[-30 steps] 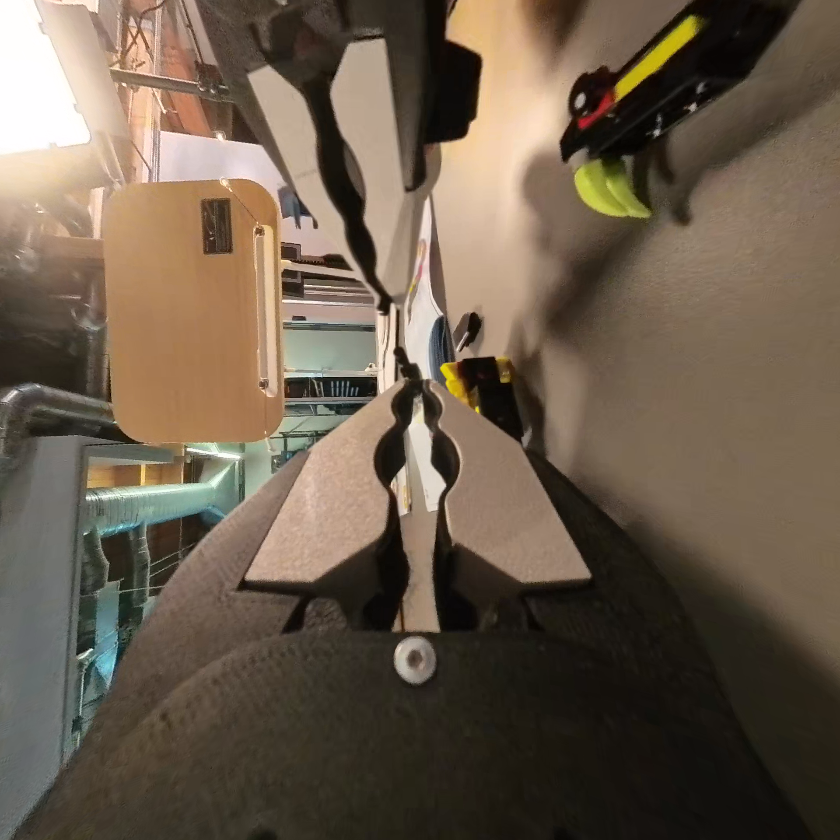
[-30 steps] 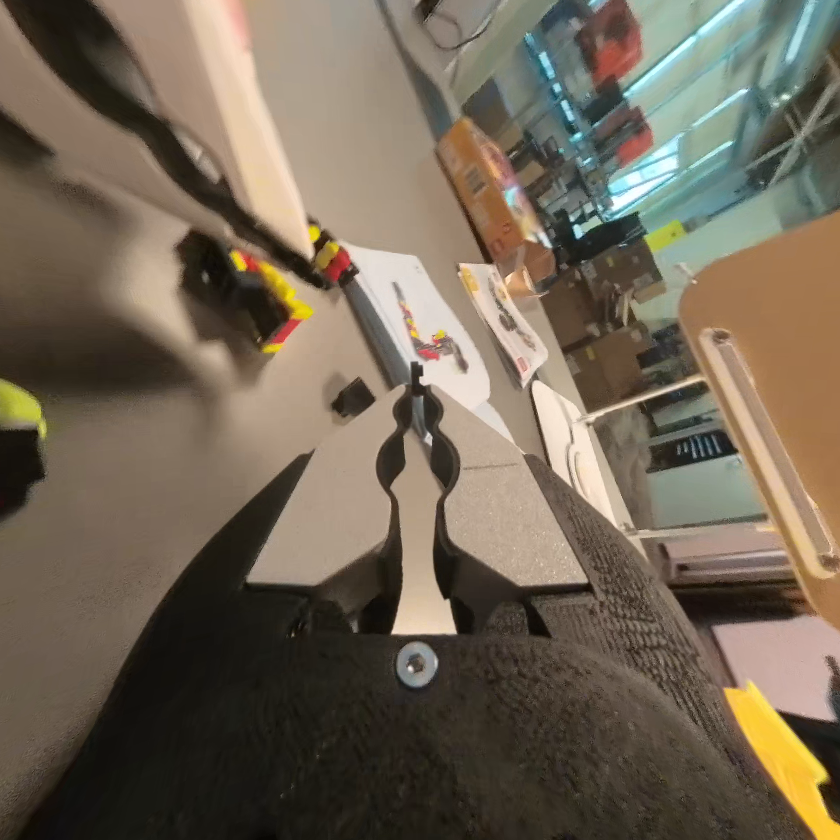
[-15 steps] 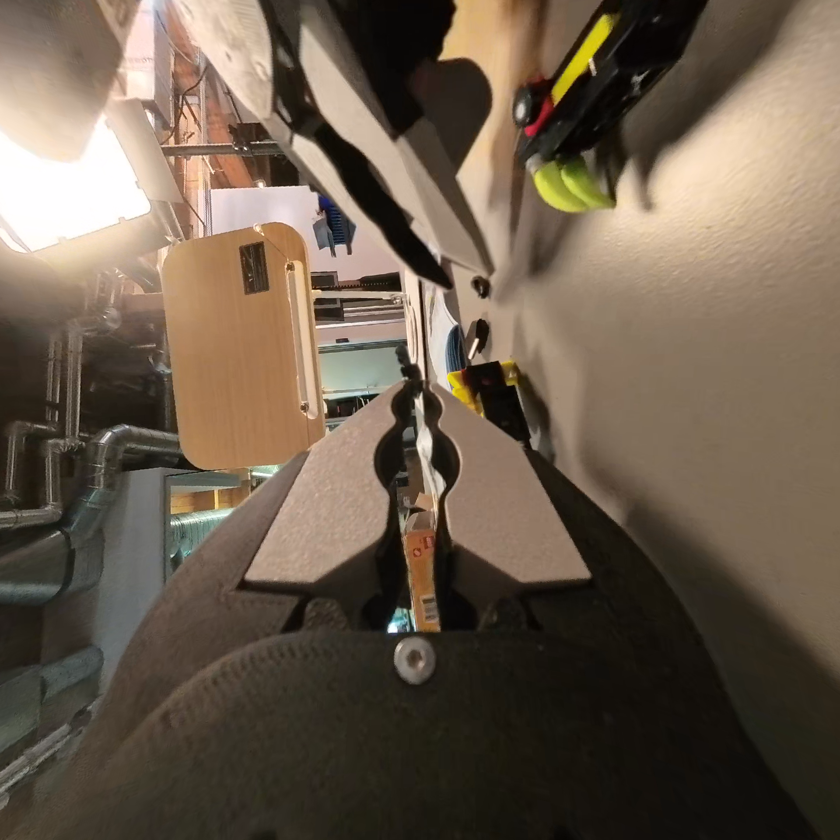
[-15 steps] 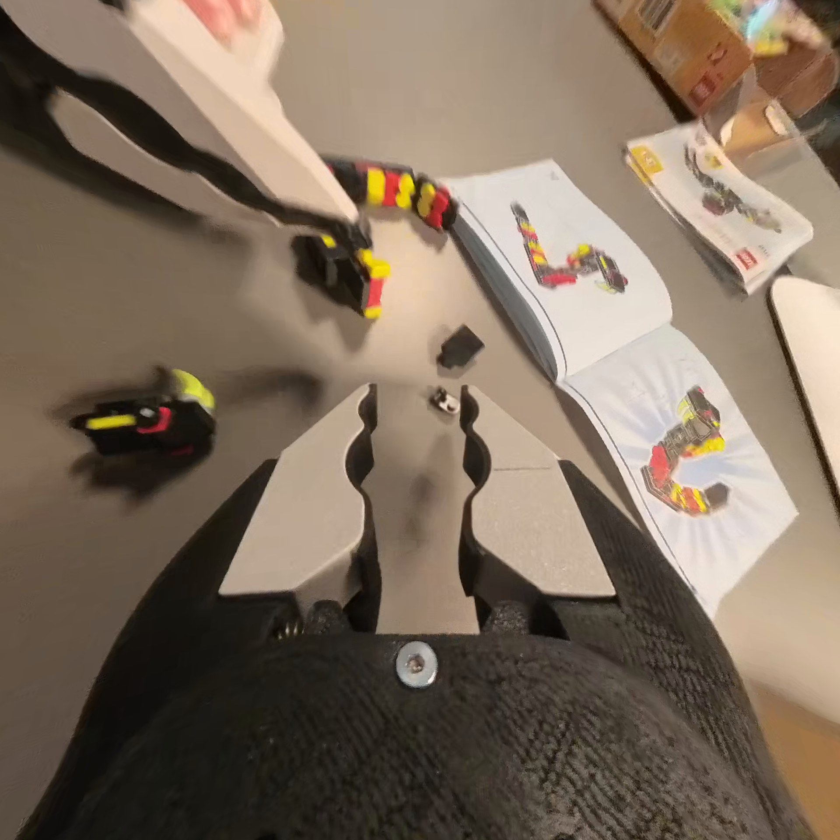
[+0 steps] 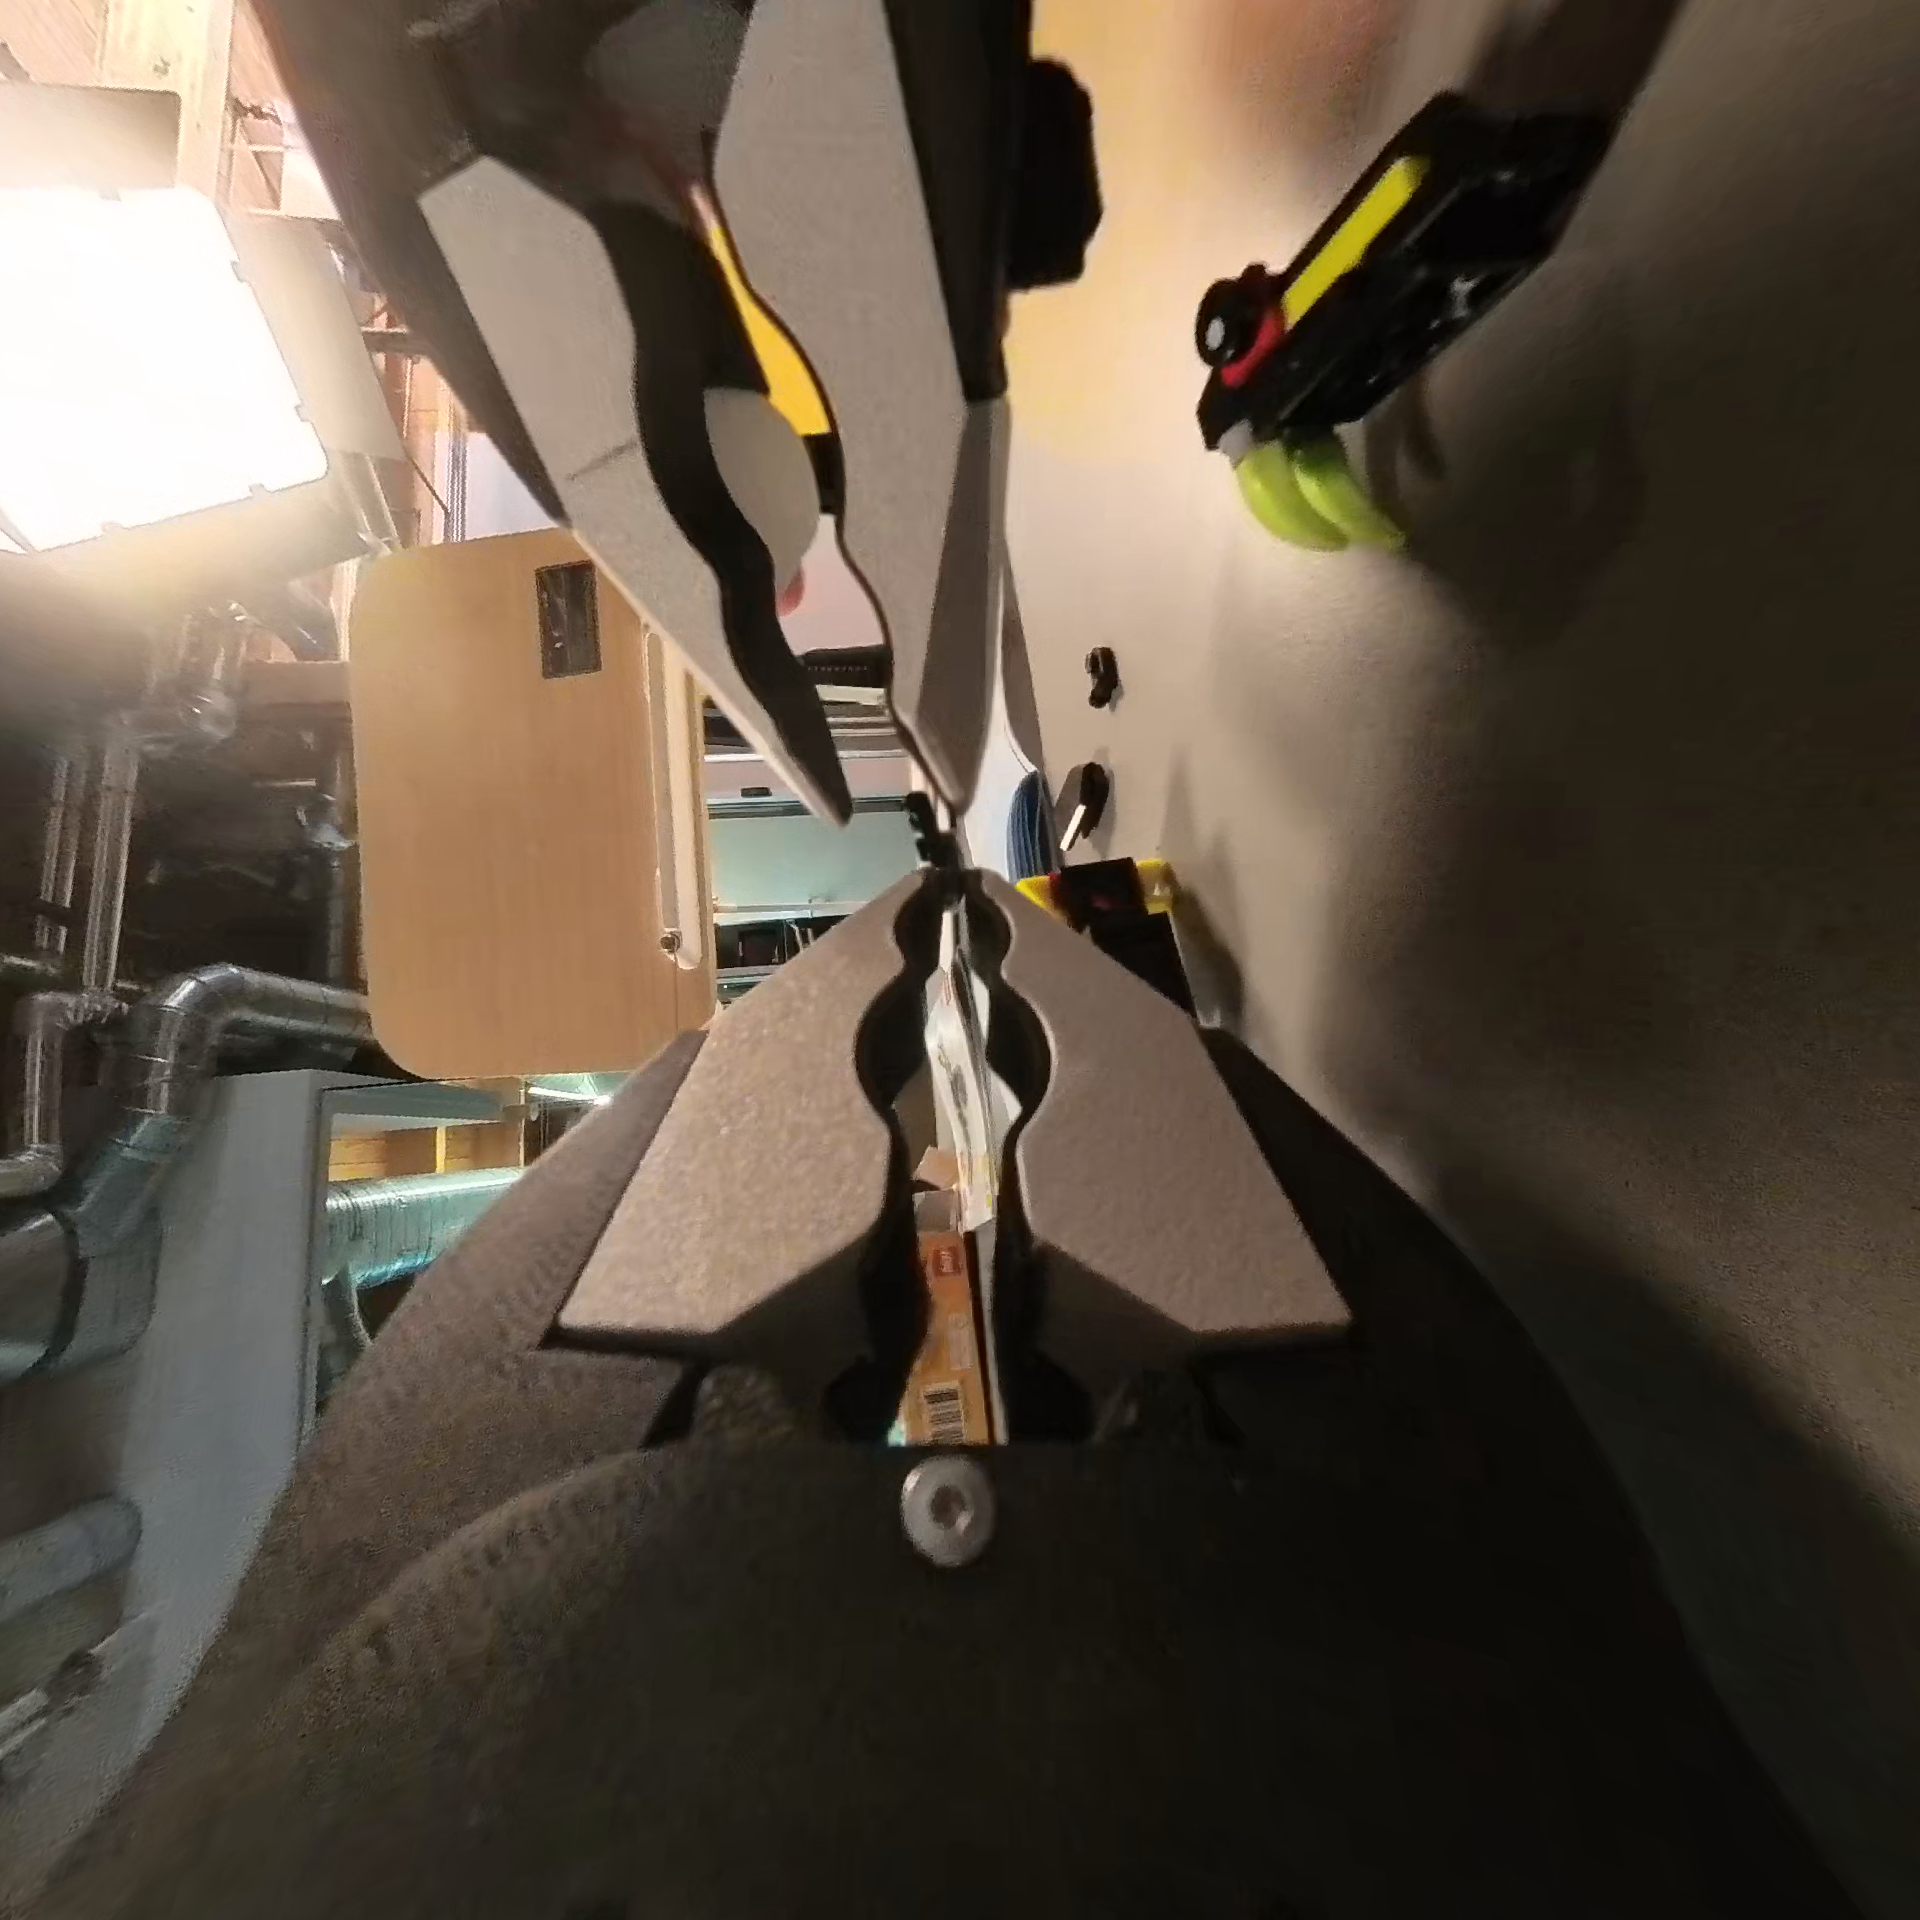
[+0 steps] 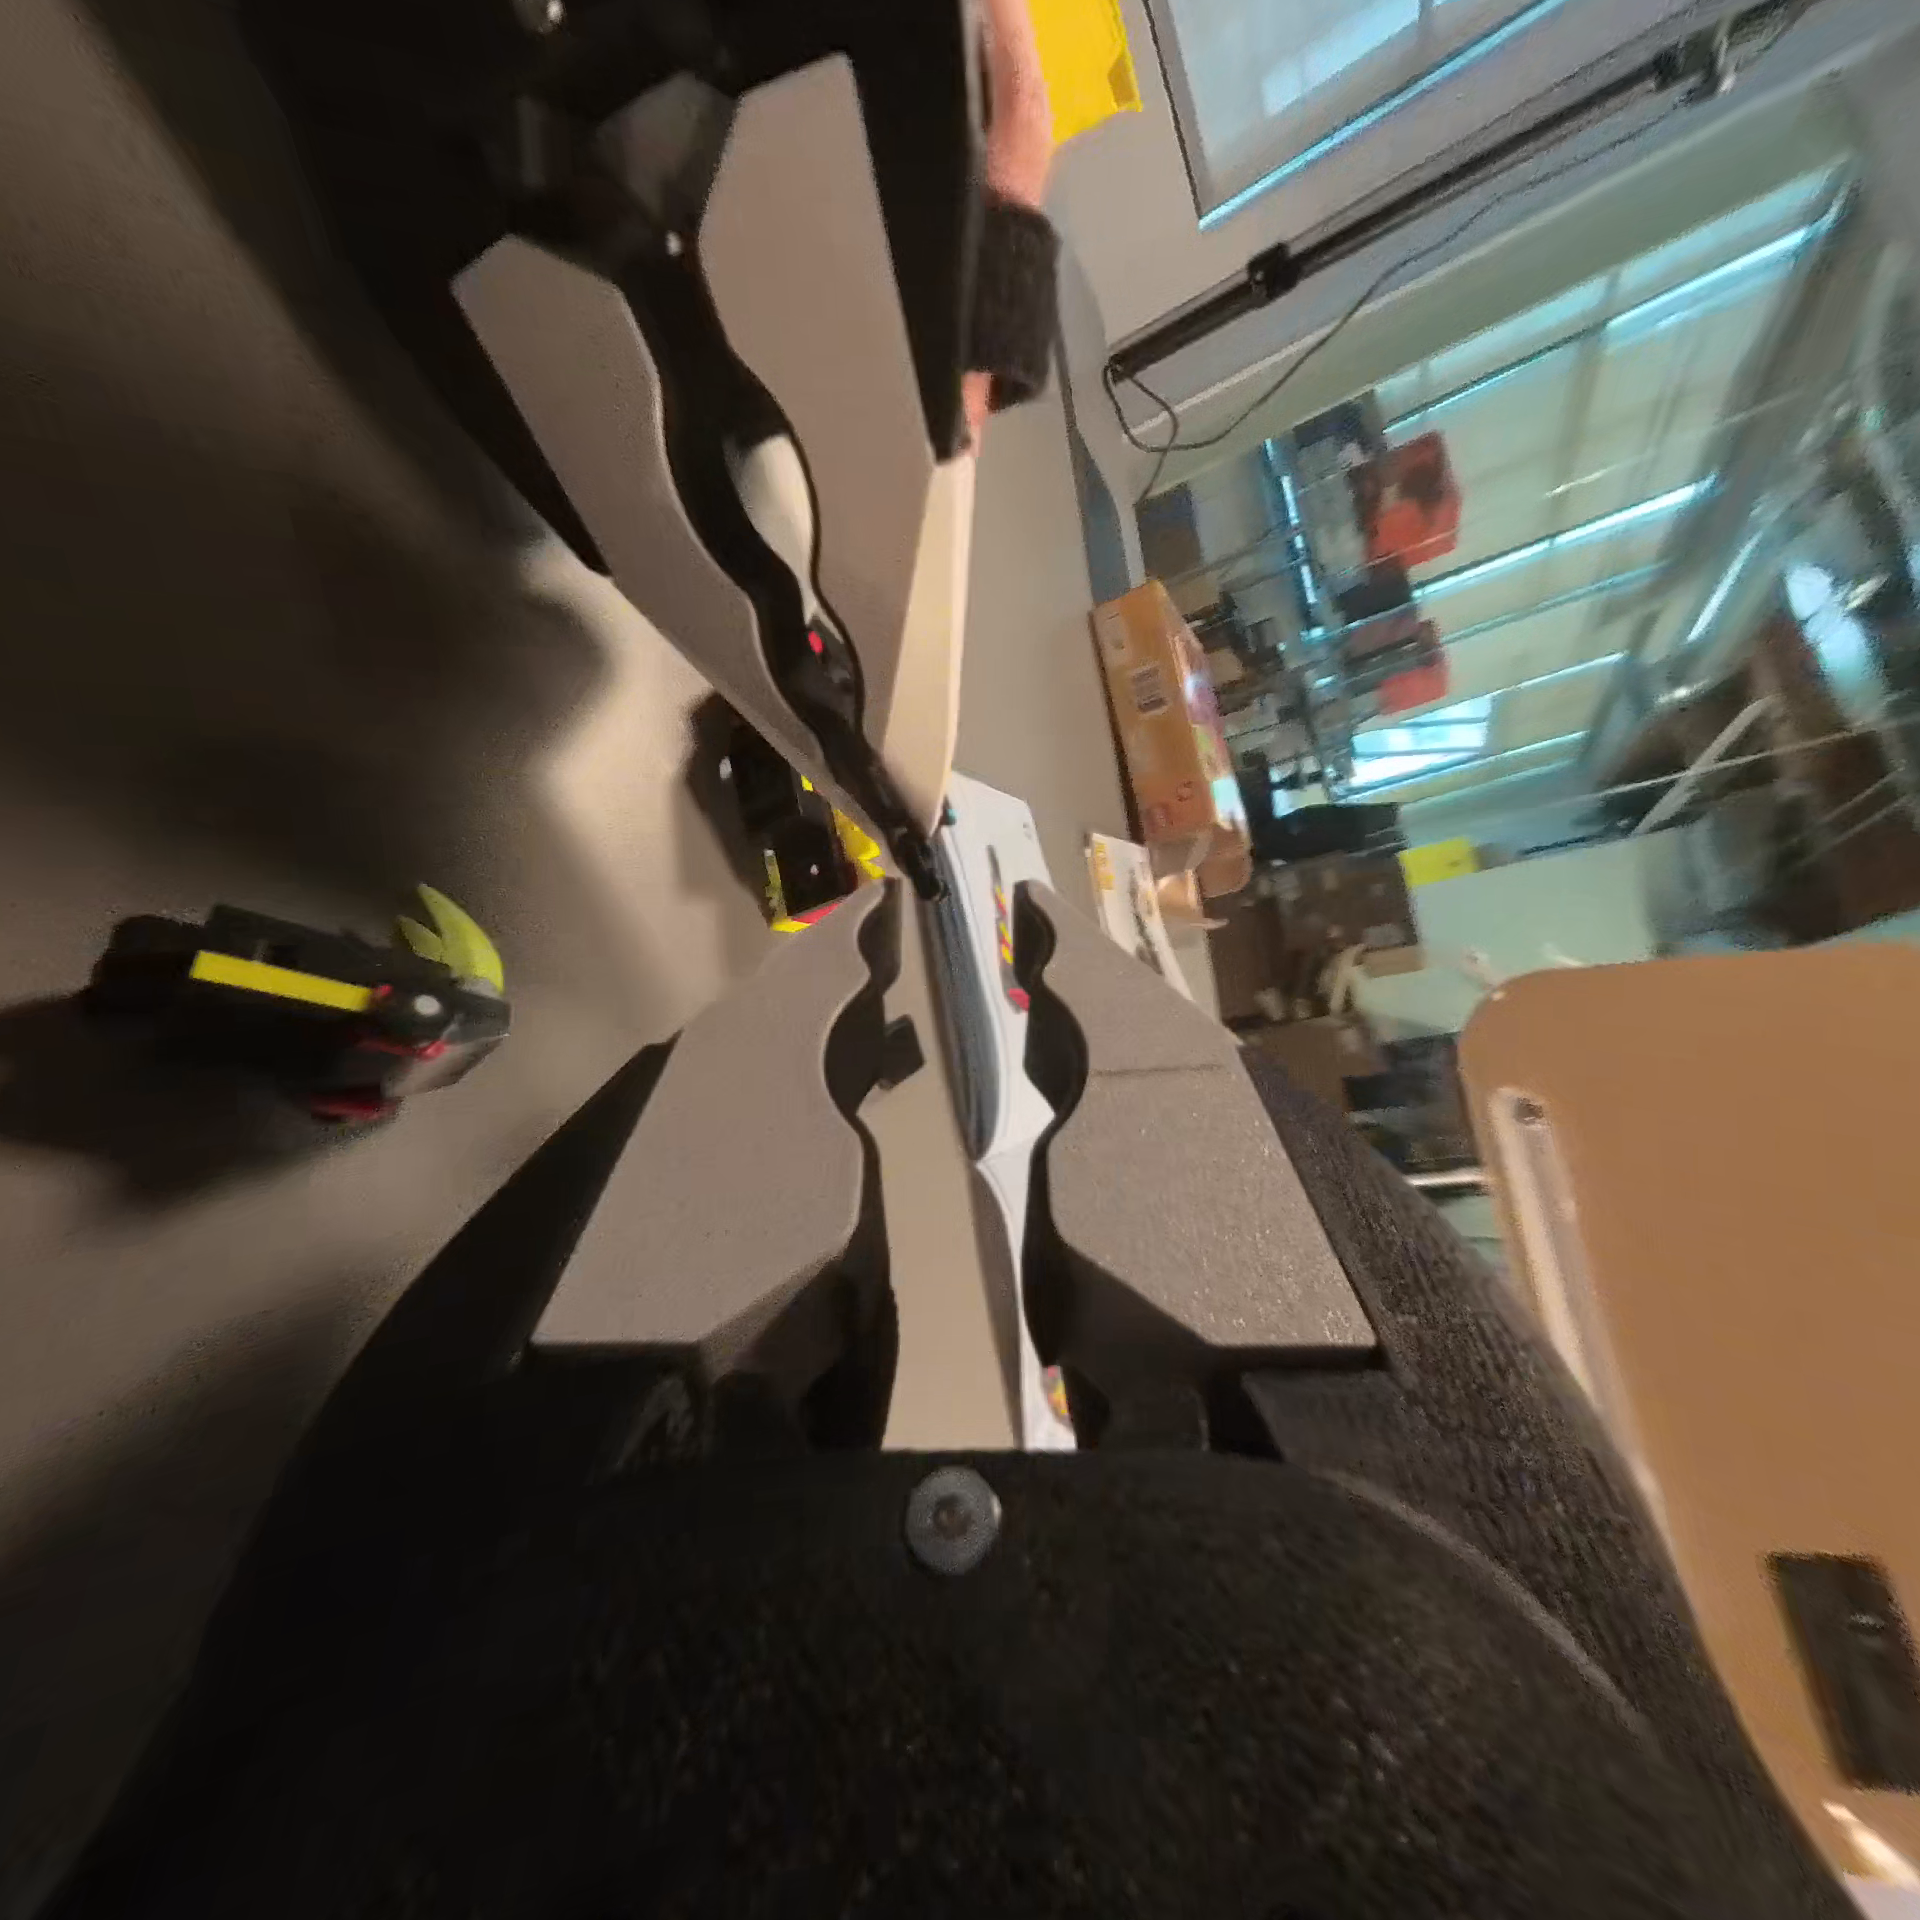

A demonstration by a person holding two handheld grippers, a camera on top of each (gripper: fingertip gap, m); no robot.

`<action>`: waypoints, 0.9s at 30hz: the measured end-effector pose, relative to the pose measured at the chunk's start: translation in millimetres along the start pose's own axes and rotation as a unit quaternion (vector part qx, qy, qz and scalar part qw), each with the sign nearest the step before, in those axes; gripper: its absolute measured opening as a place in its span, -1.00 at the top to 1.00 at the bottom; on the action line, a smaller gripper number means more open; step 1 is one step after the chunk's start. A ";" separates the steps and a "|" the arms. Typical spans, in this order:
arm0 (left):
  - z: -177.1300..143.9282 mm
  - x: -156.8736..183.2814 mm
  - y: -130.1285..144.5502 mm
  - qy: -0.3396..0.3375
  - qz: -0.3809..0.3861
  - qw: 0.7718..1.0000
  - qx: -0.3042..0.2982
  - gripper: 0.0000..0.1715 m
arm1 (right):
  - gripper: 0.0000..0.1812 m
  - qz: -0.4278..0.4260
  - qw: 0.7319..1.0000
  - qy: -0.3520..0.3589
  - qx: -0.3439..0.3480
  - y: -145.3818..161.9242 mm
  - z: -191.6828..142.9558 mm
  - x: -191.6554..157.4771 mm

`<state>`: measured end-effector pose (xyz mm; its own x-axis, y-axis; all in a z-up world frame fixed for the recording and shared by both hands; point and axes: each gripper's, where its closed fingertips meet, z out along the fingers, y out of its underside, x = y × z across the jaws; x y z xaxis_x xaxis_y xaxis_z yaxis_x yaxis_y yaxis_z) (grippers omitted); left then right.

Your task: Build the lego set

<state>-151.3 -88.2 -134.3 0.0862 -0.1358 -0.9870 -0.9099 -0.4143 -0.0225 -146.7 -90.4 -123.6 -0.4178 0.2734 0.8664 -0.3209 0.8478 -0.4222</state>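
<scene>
My left gripper [image 5: 945,883] is shut on a small black lego piece [image 5: 922,826] that sticks out past its tips. My right gripper [image 6: 951,894] is open, and points tip to tip at the left gripper [image 6: 920,857]. The small black piece [image 6: 925,881] sits just at the right gripper's open tips. In the left wrist view the right gripper [image 5: 894,816] comes in from above, its jaws apart. A black and yellow lego head with lime fangs [image 5: 1351,312] [image 6: 301,997] lies on the grey table. A black, yellow and red lego segment [image 5: 1112,909] [image 6: 800,847] lies nearby.
Two small black loose pieces [image 5: 1081,805] [image 5: 1099,673] lie on the table. An open instruction booklet [image 6: 982,935] and an orange box [image 6: 1153,707] lie farther back. A wooden chair back [image 5: 520,800] [image 6: 1714,1299] stands beyond the table edge. Only a small space, under 4 cm, lies between the two pairs of fingers.
My right gripper was shut a second ago. It opened, swung down over the table, and has come back up facing the left gripper. My left gripper stayed shut on its small black piece.
</scene>
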 end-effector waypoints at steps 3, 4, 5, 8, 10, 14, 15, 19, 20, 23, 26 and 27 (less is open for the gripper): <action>-1.1 -2.7 -0.4 -0.007 -0.005 1.000 0.000 0.97 | 0.91 -0.061 0.998 0.013 -0.020 -1.6 2.1 -1.4; -2.1 -4.6 -1.0 -0.011 -0.013 1.000 0.003 0.97 | 0.97 -0.081 0.996 0.022 -0.029 -0.6 2.8 -0.2; -3.4 -5.5 -1.7 -0.009 -0.027 1.000 0.007 0.97 | 0.97 -0.100 0.994 0.030 -0.031 -1.3 3.2 0.9; -8.3 -12.8 -2.4 -0.018 -0.048 0.999 0.014 0.97 | 0.97 -0.139 0.988 0.054 -0.032 -7.5 2.5 7.4; -11.8 -16.8 -2.0 -0.022 -0.059 0.998 0.013 0.97 | 0.98 -0.147 0.987 0.057 -0.034 -12.1 1.5 10.7; -31.0 -36.6 0.2 -0.028 -0.190 0.981 0.014 0.96 | 0.98 -0.171 0.980 0.103 -0.011 -34.8 -0.4 25.7; -38.8 -41.6 1.4 -0.029 -0.229 0.973 0.015 0.94 | 0.99 -0.177 0.978 0.111 -0.005 -42.4 0.1 27.5; -72.2 -47.8 5.4 -0.039 -0.299 0.953 0.009 0.97 | 0.98 -0.170 0.977 0.123 0.034 -76.7 3.9 30.9; -80.1 -45.4 7.7 -0.042 -0.303 0.952 0.001 0.97 | 0.98 -0.175 0.976 0.126 0.041 -84.5 5.5 30.9; -103.6 -35.3 12.8 -0.049 -0.313 0.948 -0.022 0.97 | 0.98 -0.181 0.975 0.120 0.056 -106.0 11.3 26.6; -125.1 -29.7 20.6 -0.072 -0.312 0.946 -0.058 0.97 | 0.98 -0.185 0.977 0.087 0.053 -120.0 19.5 12.6; -133.1 -29.2 22.6 -0.085 -0.296 0.949 -0.069 0.97 | 0.98 -0.178 0.982 0.053 0.040 -119.4 24.2 1.4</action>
<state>-120.4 -213.4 -84.8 0.4884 0.2997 -0.8196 -0.6592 -0.4887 -0.5715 -129.5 -202.3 -78.4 -0.1782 0.0155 0.9839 -0.4987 0.8606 -0.1039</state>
